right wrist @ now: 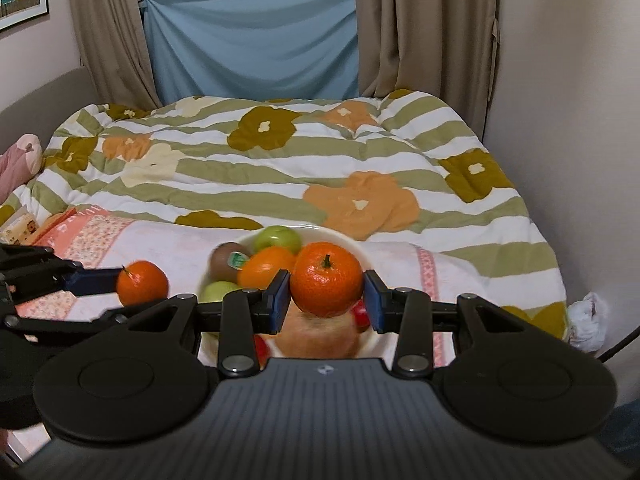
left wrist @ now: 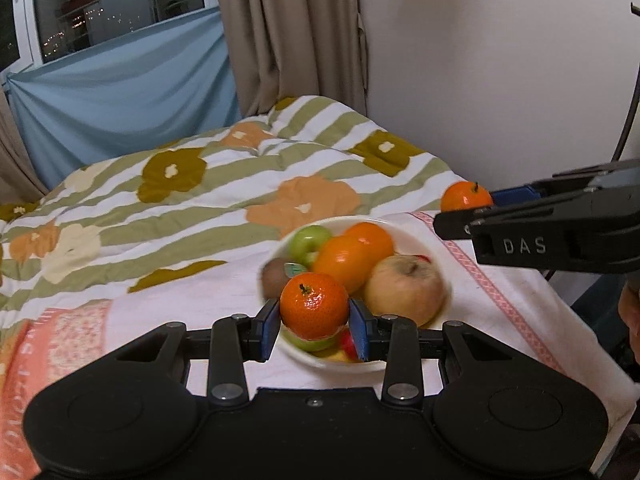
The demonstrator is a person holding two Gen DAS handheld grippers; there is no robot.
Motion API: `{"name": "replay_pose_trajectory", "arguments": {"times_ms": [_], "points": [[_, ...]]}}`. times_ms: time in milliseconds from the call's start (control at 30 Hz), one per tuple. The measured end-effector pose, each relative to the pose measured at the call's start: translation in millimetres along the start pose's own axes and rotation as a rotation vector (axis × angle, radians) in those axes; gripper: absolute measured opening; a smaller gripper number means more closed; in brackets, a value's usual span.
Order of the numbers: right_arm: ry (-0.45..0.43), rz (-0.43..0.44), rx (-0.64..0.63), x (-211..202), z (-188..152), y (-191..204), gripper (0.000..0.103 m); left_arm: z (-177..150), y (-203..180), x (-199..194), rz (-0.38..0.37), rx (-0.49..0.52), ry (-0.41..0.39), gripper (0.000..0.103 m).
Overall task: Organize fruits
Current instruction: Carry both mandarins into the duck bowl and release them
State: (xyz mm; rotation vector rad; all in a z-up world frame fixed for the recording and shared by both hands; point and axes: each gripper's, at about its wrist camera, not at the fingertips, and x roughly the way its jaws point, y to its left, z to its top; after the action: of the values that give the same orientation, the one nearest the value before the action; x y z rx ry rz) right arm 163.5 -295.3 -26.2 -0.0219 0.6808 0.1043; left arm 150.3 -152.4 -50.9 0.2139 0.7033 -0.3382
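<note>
Both tongs — left [left wrist: 315,322], right [right wrist: 327,296] — level, each clamping a tangerine.

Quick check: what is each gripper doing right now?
Left gripper: closed on a mandarin.
Right gripper: closed on another mandarin.

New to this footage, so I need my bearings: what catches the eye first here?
Each gripper is shut on a tangerine: the left gripper holds one above the near rim of the white bowl, the right gripper holds another over it. The bowl, heaped with fruit, sits on a towel on the flowered bedspread.
</note>
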Motion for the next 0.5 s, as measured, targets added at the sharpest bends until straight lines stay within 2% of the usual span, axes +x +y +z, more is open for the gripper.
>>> {"name": "replay_pose_trajectory", "arguments": {"times_ms": [267,433,500], "points": [[0.019,0.031,-0.036,23,2,-41,0.054,4,-31,50,0.032,-0.031,0.058,0.041],[0.032,0.062,-0.052,38,1,-50,0.054,5,-35,68,0.067,-0.043,0.088,0.041],[0.036,0.076,-0.051,43,1,-53,0.054,5,-37,71,0.08,-0.044,0.098,0.047]]}}
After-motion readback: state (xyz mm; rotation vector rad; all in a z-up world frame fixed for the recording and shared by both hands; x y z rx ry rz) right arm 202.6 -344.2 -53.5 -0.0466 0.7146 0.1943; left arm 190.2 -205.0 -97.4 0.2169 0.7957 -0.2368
